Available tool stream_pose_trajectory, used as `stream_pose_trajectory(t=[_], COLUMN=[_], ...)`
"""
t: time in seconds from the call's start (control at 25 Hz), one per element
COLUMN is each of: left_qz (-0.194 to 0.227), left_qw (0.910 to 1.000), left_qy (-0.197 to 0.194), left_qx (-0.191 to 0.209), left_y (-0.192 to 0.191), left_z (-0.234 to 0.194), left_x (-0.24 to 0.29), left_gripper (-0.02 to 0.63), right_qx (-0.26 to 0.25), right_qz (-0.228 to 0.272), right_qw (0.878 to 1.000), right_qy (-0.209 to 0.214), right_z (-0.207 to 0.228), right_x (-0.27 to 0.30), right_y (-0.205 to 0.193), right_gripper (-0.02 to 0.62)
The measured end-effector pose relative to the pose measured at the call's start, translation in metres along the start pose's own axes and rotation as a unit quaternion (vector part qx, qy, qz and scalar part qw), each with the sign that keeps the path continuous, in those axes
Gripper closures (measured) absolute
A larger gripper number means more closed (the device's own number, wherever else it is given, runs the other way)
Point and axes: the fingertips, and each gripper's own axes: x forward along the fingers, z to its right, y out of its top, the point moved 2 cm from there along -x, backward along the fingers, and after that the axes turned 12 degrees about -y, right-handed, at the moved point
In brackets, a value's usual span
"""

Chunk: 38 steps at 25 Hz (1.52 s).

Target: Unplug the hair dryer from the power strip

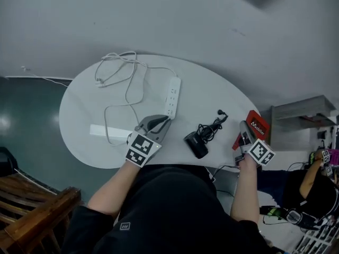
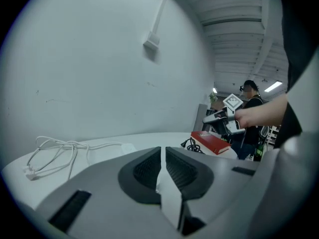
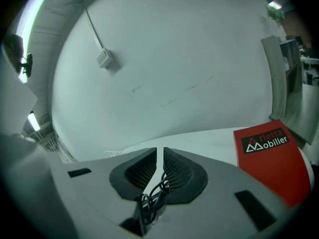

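We see the black hair dryer [image 1: 196,144] lying unplugged on the white counter [image 1: 79,120], beside the power strip [image 1: 173,97]. The left gripper [image 2: 163,153] has its fingers closed; the right gripper [image 3: 159,156] seemingly pinches a black cord [image 3: 149,203] in its fingers.

Hair dryer [image 1: 196,144]: black, lying near the desk's [image 1: 85,115] front edge; black cord [image 1: 211,128] bunched beside it, plug [image 1: 221,112] loose on the desk.
Power strip [image 1: 172,97]: white, flat, apart from that plug.

A red book [image 1: 258,125] lies at the white table's [image 1: 79,110] right edge, a wooden bench [image 1: 32,216] beside it.
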Motion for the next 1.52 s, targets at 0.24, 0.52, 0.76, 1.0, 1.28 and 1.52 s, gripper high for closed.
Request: stream_pose_trajectory(t=[0.24, 0.52, 0.76, 1.0, 1.28, 1.52], left_qz=[0.042, 0.06, 0.076, 0.097, 0.115, 0.104], left_qw=[0.9988, 0.9968, 0.9939, 0.9879, 0.9811, 0.9806], left_qy=[0.025, 0.049, 0.076, 0.111, 0.134, 0.127], left_qx=[0.005, 0.02, 0.025, 0.048, 0.079, 0.108], left_y=[0.037, 0.07, 0.096, 0.125, 0.148, 0.161], left_z=[0.014, 0.064, 0.124, 0.163, 0.172, 0.16], left_x=[-0.015, -0.012, -0.009, -0.037, -0.078, -0.104], left_gripper=[0.571, 0.574, 0.575, 0.575, 0.575, 0.575], right_qx=[0.014, -0.043, -0.098, -0.119, -0.161, -0.153], right_qz=[0.043, 0.081, 0.093, 0.108, 0.163, 0.226], right_qw=[0.999, 0.995, 0.987, 0.98, 0.958, 0.946], right_qy=[0.017, 0.044, 0.088, 0.121, 0.17, 0.175], right_z=[0.014, 0.034, 0.052, 0.051, -0.003, -0.07], right_x=[-0.055, -0.118, -0.178, -0.203, -0.23, -0.234], right_y=[0.009, 0.031, 0.029, 0.035, 0.049, 0.086], right_gripper=[0.537, 0.537, 0.546, 0.552, 0.56, 0.561])
